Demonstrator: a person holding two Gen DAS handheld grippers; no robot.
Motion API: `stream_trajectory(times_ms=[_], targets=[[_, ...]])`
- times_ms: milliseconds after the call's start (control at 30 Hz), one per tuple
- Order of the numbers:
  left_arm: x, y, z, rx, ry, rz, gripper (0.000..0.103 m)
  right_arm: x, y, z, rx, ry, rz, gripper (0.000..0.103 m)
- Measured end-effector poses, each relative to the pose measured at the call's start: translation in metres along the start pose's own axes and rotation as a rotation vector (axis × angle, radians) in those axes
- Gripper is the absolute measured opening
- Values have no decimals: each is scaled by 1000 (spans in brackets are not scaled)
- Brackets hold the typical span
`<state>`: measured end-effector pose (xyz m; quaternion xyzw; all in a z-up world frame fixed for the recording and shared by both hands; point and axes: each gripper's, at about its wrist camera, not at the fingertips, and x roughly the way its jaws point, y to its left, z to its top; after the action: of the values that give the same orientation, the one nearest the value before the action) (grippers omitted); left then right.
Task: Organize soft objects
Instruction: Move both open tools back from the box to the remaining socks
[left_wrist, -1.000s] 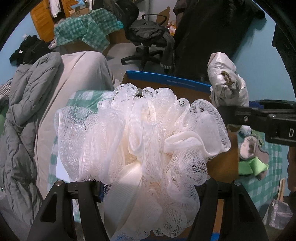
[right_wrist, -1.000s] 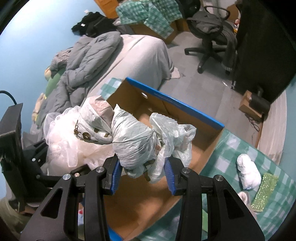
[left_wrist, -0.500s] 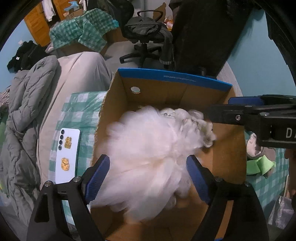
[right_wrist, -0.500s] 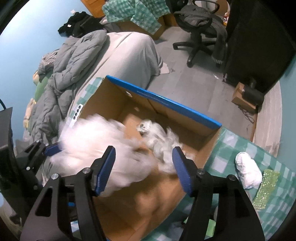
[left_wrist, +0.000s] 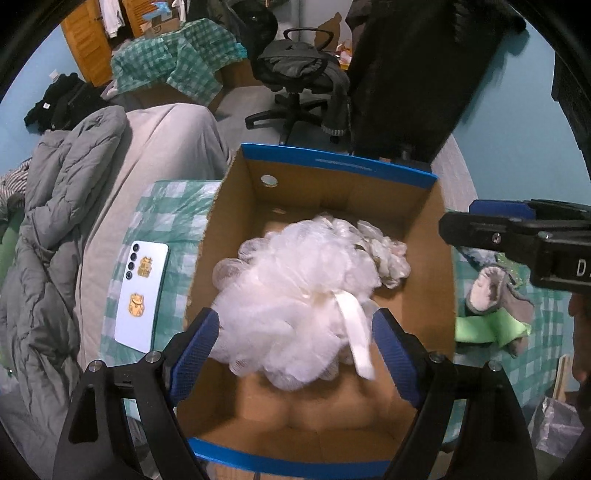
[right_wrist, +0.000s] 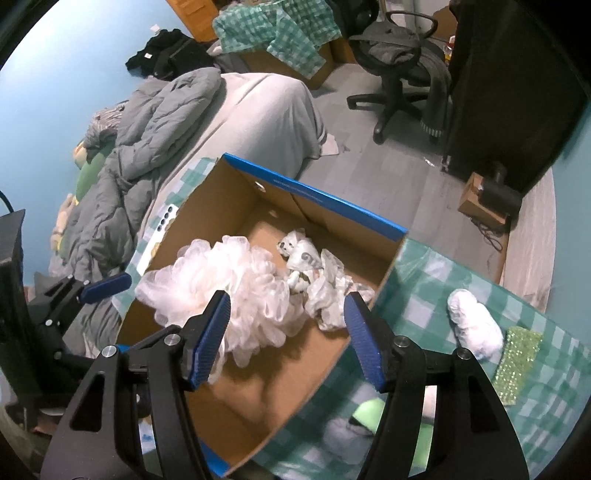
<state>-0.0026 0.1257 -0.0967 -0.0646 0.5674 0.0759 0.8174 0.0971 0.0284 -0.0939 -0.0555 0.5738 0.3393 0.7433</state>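
Note:
A white mesh bath pouf (left_wrist: 295, 288) lies inside the open cardboard box with the blue rim (left_wrist: 332, 162). Beside it in the box lies a crumpled, printed white plastic bundle (right_wrist: 314, 273). My left gripper (left_wrist: 295, 317) hangs open above the pouf, its blue pads apart from it. My right gripper (right_wrist: 286, 299) is open over the box too, with nothing between its fingers. In the right wrist view the pouf (right_wrist: 229, 280) fills the box's left half. The right gripper (left_wrist: 480, 221) shows from the side at the right edge of the left wrist view.
The box stands on a green checked cloth (right_wrist: 443, 280). A pale blue phone (left_wrist: 142, 295) lies left of it. To the right are a white soft lump (right_wrist: 474, 325), a green glitter sponge (right_wrist: 517, 362), a grey mitt (left_wrist: 487, 288) and a green cloth (left_wrist: 487, 328). Behind are a bed with a grey duvet (left_wrist: 55, 221) and an office chair (left_wrist: 295, 74).
Both grippers opened and let go. The pouf dropped from the left gripper and the plastic bundle from the right; both now lie in the box.

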Motion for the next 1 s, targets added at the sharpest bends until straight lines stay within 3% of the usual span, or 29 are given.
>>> stream_trajectory(times_ms=[400, 1000], targets=[[-23, -45, -13, 50, -9, -23, 86, -43, -29, -29, -14, -18, -18, 65], [-22, -111, -34, 81, 59, -95, 86, -79, -91, -84, 11, 14, -69, 65]])
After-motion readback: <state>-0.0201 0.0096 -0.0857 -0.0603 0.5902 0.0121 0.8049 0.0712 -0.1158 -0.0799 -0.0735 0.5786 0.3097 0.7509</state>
